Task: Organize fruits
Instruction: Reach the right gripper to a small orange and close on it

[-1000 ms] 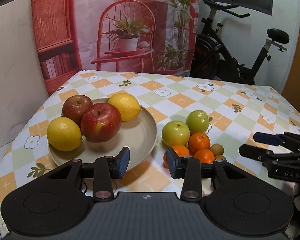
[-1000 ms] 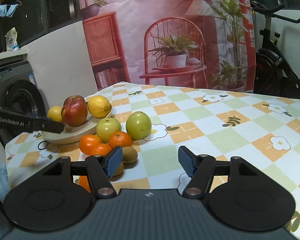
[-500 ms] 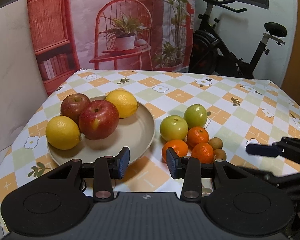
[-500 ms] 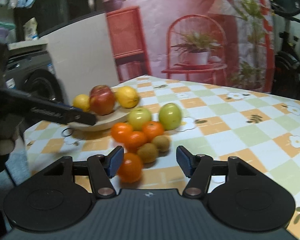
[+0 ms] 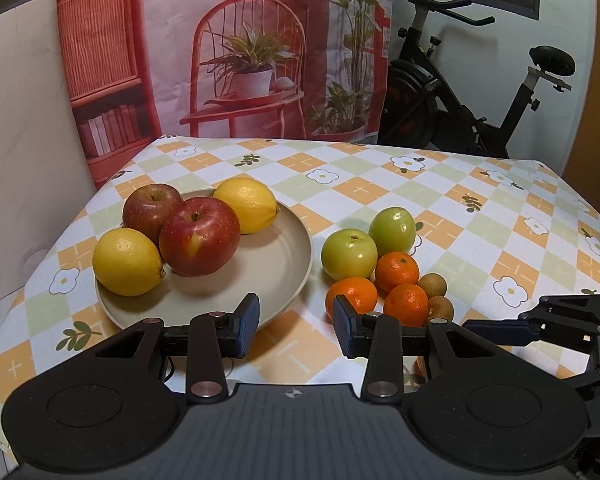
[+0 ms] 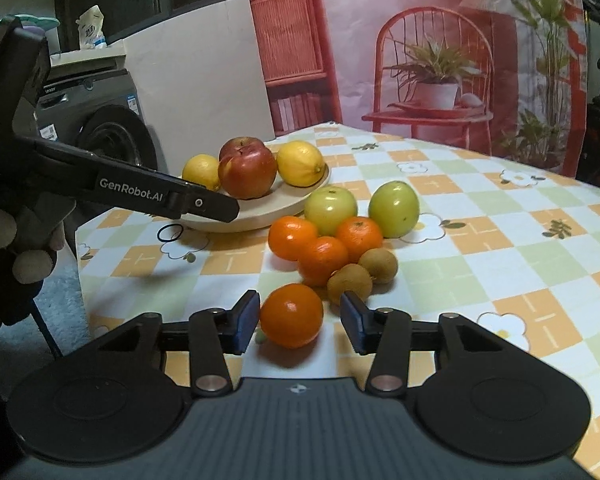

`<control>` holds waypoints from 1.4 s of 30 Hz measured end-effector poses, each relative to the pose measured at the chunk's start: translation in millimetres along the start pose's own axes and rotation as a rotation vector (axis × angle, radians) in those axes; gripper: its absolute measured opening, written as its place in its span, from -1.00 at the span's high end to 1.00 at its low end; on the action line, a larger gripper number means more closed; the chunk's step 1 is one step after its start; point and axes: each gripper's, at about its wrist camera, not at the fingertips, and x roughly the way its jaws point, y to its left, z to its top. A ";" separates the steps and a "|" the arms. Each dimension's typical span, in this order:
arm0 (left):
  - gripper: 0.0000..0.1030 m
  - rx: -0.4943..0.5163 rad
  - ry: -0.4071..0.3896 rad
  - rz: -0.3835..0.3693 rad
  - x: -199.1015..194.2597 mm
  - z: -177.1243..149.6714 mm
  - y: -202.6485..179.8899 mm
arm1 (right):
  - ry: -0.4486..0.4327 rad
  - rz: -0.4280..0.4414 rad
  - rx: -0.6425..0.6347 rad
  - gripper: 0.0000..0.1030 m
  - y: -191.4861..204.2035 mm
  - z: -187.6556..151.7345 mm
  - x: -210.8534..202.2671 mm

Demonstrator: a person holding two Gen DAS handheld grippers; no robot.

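Note:
A beige plate (image 5: 260, 276) holds two red apples (image 5: 198, 236) and two lemons (image 5: 126, 262). Right of it lie two green apples (image 5: 348, 254), several oranges (image 5: 396, 266) and two small brown fruits (image 5: 432, 284). My left gripper (image 5: 296, 326) hovers open and empty over the plate's near rim. In the right wrist view my right gripper (image 6: 300, 322) straddles the nearest orange (image 6: 291, 316) on the tablecloth. Its jaws are closing: the left pad is at the peel and a gap remains on the right side.
A black hair ring (image 6: 170, 234) lies on the cloth near the plate. The left gripper's arm (image 6: 204, 204) and a gloved hand (image 6: 20, 240) fill the left side. A washing machine (image 6: 100, 120) stands beyond the table edge, and an exercise bike (image 5: 460, 100) at the back right.
My right gripper swung left and came down around the nearest orange, and its jaws narrowed. The left gripper and the fruit on the plate stayed put.

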 end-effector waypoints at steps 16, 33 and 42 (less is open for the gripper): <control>0.17 -0.005 0.003 -0.017 -0.2 -1.1 0.6 | 0.050 0.028 0.015 0.23 2.7 0.2 11.9; 0.19 0.232 0.010 -0.157 25.2 20.3 -22.7 | -0.109 -0.192 0.218 0.23 -60.0 -0.7 -30.8; 0.28 0.186 0.067 -0.204 48.6 25.0 -21.3 | -0.117 -0.186 0.266 0.23 -68.8 -3.2 -35.1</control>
